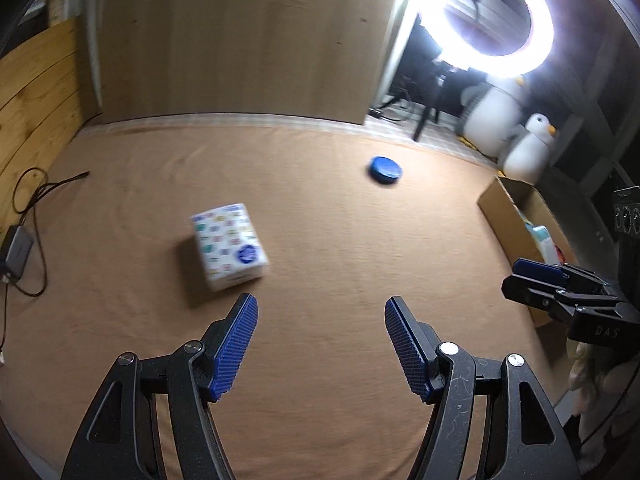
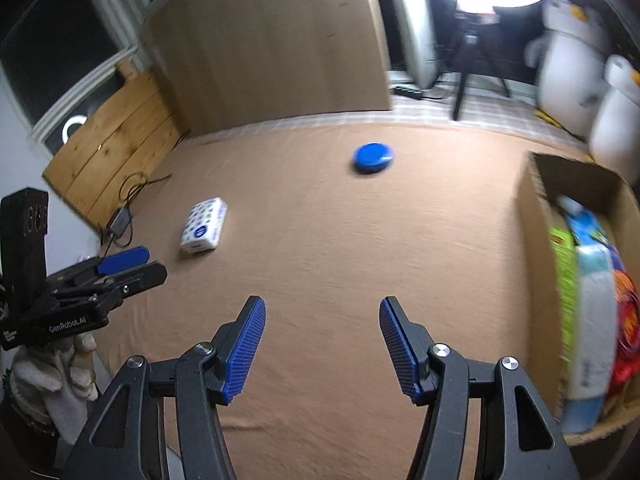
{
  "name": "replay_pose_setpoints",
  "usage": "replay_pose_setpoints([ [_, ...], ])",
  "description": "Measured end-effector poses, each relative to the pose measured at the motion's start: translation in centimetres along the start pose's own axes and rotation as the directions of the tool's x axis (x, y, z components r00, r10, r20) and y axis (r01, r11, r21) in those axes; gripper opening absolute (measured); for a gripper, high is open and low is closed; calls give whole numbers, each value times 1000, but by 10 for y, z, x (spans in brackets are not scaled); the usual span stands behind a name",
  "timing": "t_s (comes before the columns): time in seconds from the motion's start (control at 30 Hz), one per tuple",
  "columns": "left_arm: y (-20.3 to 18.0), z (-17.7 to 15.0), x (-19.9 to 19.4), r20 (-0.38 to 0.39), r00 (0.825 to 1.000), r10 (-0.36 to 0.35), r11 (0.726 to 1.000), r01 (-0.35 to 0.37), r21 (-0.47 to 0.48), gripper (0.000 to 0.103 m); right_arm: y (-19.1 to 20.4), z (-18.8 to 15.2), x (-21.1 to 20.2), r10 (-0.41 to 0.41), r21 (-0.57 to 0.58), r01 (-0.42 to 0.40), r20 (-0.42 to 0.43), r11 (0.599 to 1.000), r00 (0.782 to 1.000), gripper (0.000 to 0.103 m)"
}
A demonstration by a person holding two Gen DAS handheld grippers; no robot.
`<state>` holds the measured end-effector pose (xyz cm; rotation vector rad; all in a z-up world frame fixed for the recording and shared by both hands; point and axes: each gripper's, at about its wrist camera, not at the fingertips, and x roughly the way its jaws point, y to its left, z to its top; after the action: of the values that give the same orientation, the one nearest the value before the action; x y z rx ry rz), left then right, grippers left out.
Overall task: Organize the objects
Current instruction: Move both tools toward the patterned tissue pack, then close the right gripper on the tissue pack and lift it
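Hovering left claw (image 1: 321,344), jaws apart, empty | tissue pack (image 1: 228,246) just ahead, left | right claw (image 2: 322,346) likewise.

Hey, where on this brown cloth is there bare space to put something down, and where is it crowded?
Bare cloth lies between the tissue pack, the blue round tin and the cardboard box, and in front of both open grippers. The box is crowded with packages. Cables clutter the far left edge.

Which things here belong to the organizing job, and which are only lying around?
Job: tissue pack, blue round tin, cardboard box already holding packages.

Lying about: ring light, penguin plush toys, cables and adapter, wooden board.
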<state>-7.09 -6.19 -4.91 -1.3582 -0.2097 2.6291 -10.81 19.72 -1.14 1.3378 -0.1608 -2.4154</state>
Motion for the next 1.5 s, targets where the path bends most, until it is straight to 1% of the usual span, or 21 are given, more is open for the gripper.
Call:
replay_pose_setpoints([
  [0.17,25,1,-3,4,1000,28,1000,-28,1,71,33,14,24,-1,-38,-1,-28,999,1000,56],
  [0.23,33,2,-2,9,999,42,999,-42,5,78,44,21,35,-6,-39,5,-36,999,999,56],
  [0.27,36,3,-1,9,999,44,999,-44,7,79,48,24,40,-8,-38,6,-41,999,999,56],
  [0.47,56,10,17,-26,999,38,999,-37,17,82,77,48,69,-11,-51,8,-62,999,998,56],
  [0.7,72,14,40,-68,997,24,1000,-24,1,84,102,68,108,16,-60,-23,-118,998,993,56],
  [0.87,86,15,57,-94,995,-16,999,12,-35,85,104,78,132,56,-21,-60,-159,998,986,56],
  [1.0,97,16,65,-97,994,-54,996,46,-78,85,105,84,152,100,13,-100,-203,995,974,56],
  [1.1,104,18,69,-94,992,-82,992,72,-102,85,112,84,165,119,2,-122,-242,993,963,57],
  [1.23,110,21,76,-93,989,-115,986,103,-132,84,123,87,177,132,-23,-144,-272,989,953,57],
  [1.3,110,21,80,-97,987,-124,984,110,-138,84,127,88,182,148,-27,-162,-287,986,946,57],
  [1.5,105,22,92,-115,984,-134,985,119,-123,84,130,92,194,160,-24,-177,-322,984,933,57],
])
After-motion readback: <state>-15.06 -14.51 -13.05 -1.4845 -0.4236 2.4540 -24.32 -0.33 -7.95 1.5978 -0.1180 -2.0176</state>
